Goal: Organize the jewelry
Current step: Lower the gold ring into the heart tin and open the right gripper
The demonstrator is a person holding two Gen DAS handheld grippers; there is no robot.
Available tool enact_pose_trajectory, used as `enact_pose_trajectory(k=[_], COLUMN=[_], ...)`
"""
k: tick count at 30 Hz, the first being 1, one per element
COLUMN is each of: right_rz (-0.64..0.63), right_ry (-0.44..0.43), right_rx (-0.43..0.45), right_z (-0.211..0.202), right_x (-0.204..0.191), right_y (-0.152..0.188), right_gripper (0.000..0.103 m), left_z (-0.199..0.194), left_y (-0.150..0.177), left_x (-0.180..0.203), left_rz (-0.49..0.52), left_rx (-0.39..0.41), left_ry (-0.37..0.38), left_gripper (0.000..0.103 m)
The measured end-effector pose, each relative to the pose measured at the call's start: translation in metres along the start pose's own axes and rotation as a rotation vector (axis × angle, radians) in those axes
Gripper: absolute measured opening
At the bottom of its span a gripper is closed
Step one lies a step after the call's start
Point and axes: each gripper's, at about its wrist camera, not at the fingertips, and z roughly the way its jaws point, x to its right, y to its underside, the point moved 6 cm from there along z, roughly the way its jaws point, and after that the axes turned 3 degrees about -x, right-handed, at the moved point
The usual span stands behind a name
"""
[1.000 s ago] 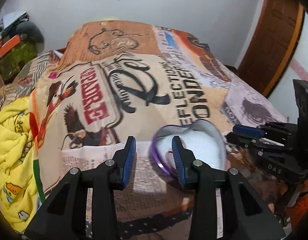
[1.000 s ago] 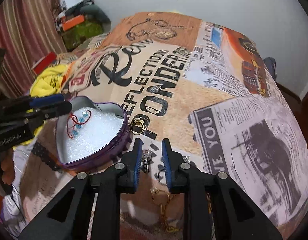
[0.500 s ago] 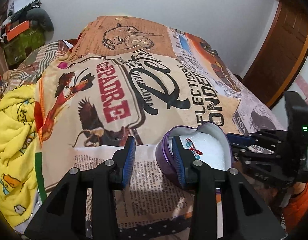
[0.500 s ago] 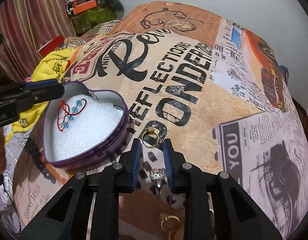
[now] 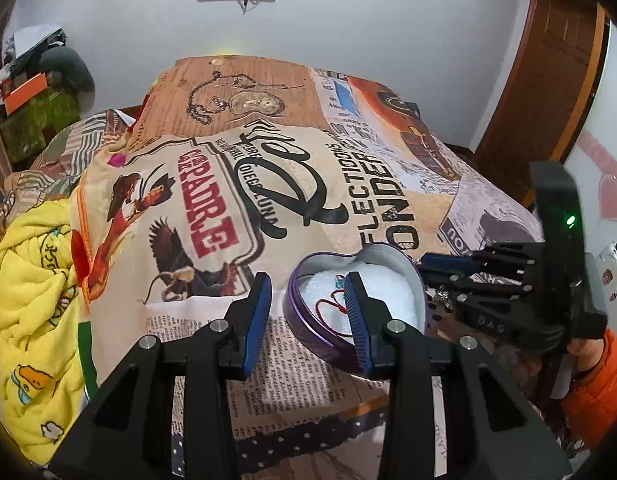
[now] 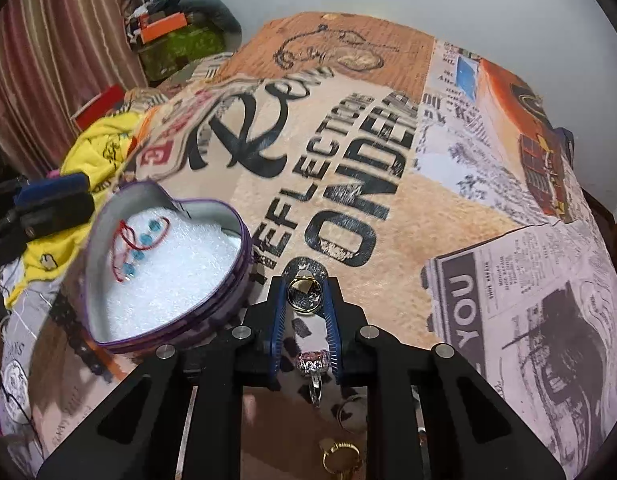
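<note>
Right gripper (image 6: 304, 296), fingers lately narrow, now spreads around the gold ring (image 6: 304, 295), ready to pinch; left gripper (image 5: 308, 304) stays spread beside the heart tin (image 5: 308, 322).

Bracelet (image 6: 138, 242) in tin (image 6: 228, 300); ring (image 6: 304, 294) seemingly just right.

Both tools are showing matte black angular arms with silver round screws and ribbed blue pads lining the fingers (image 5: 358, 312). The right hand-held gripper (image 5: 444, 276) is glowing a green light, above an orange sleeve (image 5: 600, 392).
</note>
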Motion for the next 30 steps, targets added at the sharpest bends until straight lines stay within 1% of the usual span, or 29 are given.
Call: enact_pose_trajectory(k=[5, 9, 12, 16, 20, 28, 30], right_rz=[0.011, -0.019, -0.054, -0.078, -0.075, -0.096, -0.097], right_ry=[-0.037, -0.098, -0.116, -0.125, -0.127, -0.097, -0.092], right_rx=[0.081, 0.109, 0.097, 0.049, 0.017, -0.002, -0.001], right_z=[-0.032, -0.044, -0.039, -0.022, -0.014, -0.014, -0.015], right_x=[-0.011, -0.031, -0.047, -0.060, -0.063, -0.068, -0.069], right_y=[-0.011, -0.019, -0.022, -0.021, -0.018, -0.015, -0.015], right_gripper=[0.017, 0.017, 0.017, 0.017, 0.017, 0.017, 0.019], left_z=[-0.005, -0.008, -0.011, -0.015, -0.018, -0.020, -0.021], left_y=[0.000, 0.002, 0.005, 0.006, 0.007, 0.012, 0.012], left_x=[0.001, 0.000, -0.002, -0.005, -0.008, -0.009, -0.008], left_rz=[0.005, 0.002, -0.004, -0.006, -0.007, 0.005, 0.005], left_rx=[0.006, 0.004, 0.001, 0.008, 0.008, 0.006, 0.007], left_ry=[-0.004, -0.009, -0.009, -0.009, -0.010, -0.018, -0.017], left_gripper=[0.037, 0.037, 0.037, 0.037, 0.037, 0.037, 0.037])
